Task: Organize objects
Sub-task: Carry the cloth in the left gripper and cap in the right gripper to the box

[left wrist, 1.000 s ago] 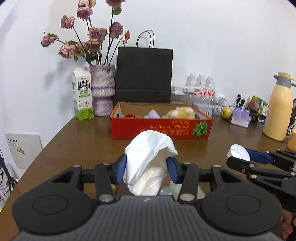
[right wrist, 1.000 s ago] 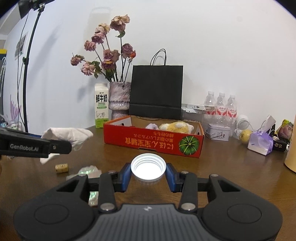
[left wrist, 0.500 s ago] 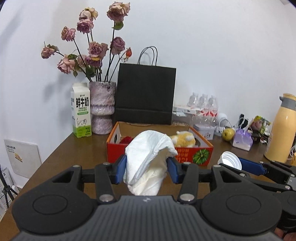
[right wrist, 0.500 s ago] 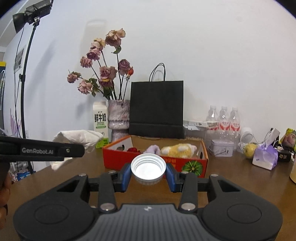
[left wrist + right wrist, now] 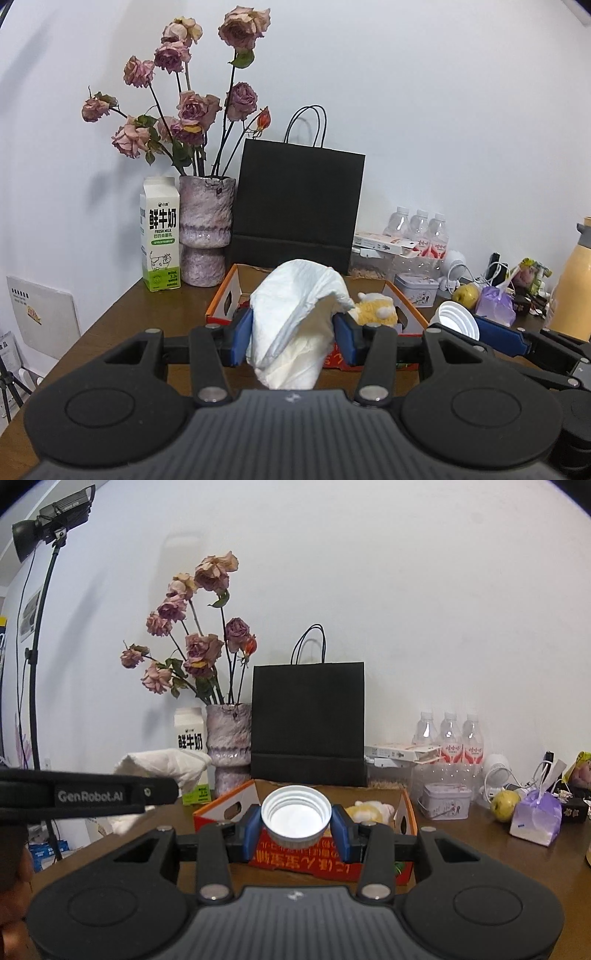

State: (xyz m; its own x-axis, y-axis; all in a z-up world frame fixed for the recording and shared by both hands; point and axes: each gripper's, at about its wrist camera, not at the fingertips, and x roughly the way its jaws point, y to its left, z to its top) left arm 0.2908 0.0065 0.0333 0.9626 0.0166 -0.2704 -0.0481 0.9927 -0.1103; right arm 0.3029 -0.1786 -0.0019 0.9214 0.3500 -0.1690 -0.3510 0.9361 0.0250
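The crumpled white tissue (image 5: 295,321) held in the left gripper (image 5: 293,339) hides the middle of the red cardboard box (image 5: 221,306); its lower end is hidden behind the gripper body. A red item in that box shows only as a sliver beside the tissue: not identifiable. The yellow plush toy (image 5: 376,312) is partly covered. The yellow thermos (image 5: 572,291) is cut by the right edge. In the right wrist view, the white bottle cap (image 5: 295,812) and right gripper (image 5: 295,825) cover much of the box's front print. Water bottle labels (image 5: 452,749) are too small to read. A hand (image 5: 14,904) at the left edge is cut off.
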